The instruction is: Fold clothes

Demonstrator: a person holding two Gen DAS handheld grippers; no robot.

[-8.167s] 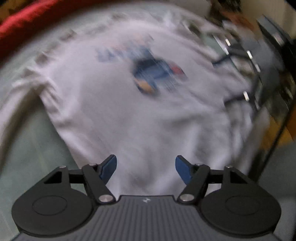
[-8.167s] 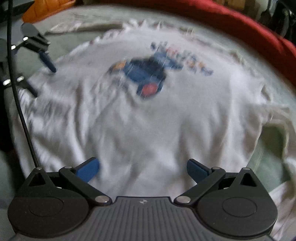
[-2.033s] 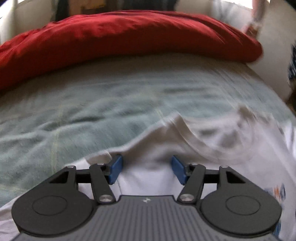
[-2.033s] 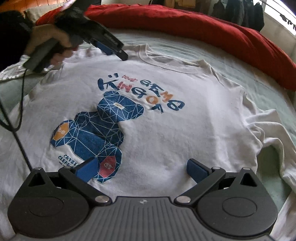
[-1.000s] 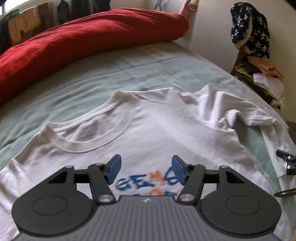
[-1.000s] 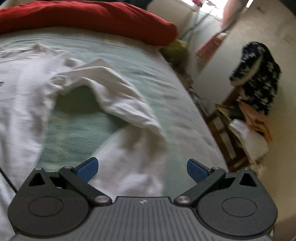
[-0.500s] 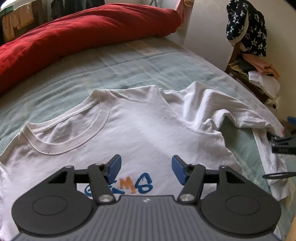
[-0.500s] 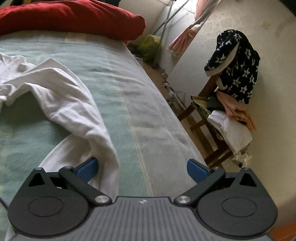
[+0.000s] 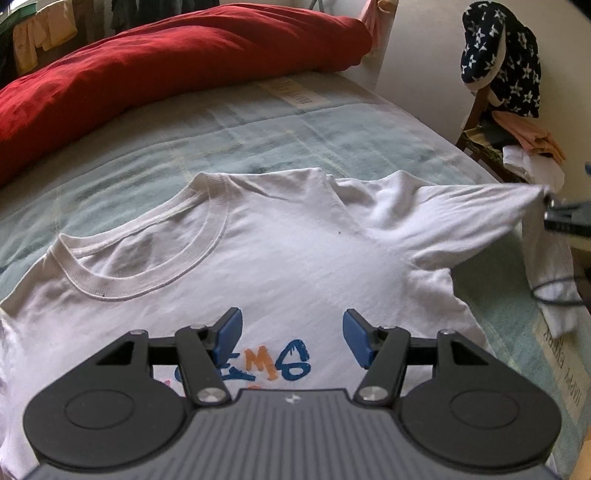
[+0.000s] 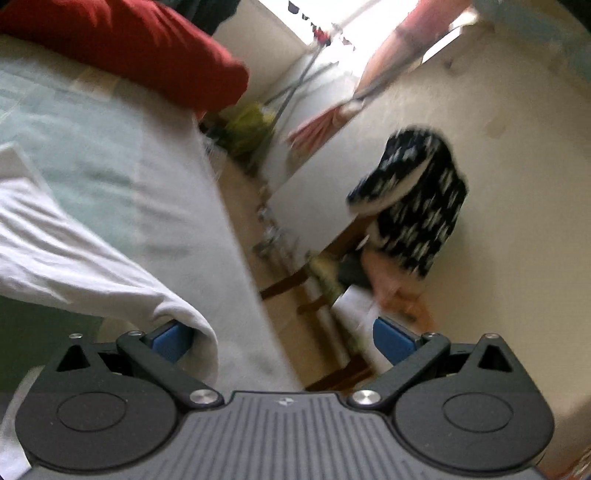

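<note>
White shirt (image 9: 280, 258) lies face up on the bed (image 9: 295, 129). Left gripper (image 9: 291, 334) hovers released above its print; right gripper (image 10: 280, 339), fingers apart, carries the sleeve (image 10: 74, 266) draped over one finger.

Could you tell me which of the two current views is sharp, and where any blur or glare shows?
Left wrist view: sharp, the white T-shirt and its collar crisp, edges bent by the fisheye. Right wrist view: motion-smeared, the starred garment and chair streaked, the window blown out white; only the claw body stays crisp.

White T-shirt (image 9: 280, 251): blue and orange print, partly hidden, upside down, letters "EMS" legible; bedsheet (image 9: 369, 129) label print unreadable.
</note>
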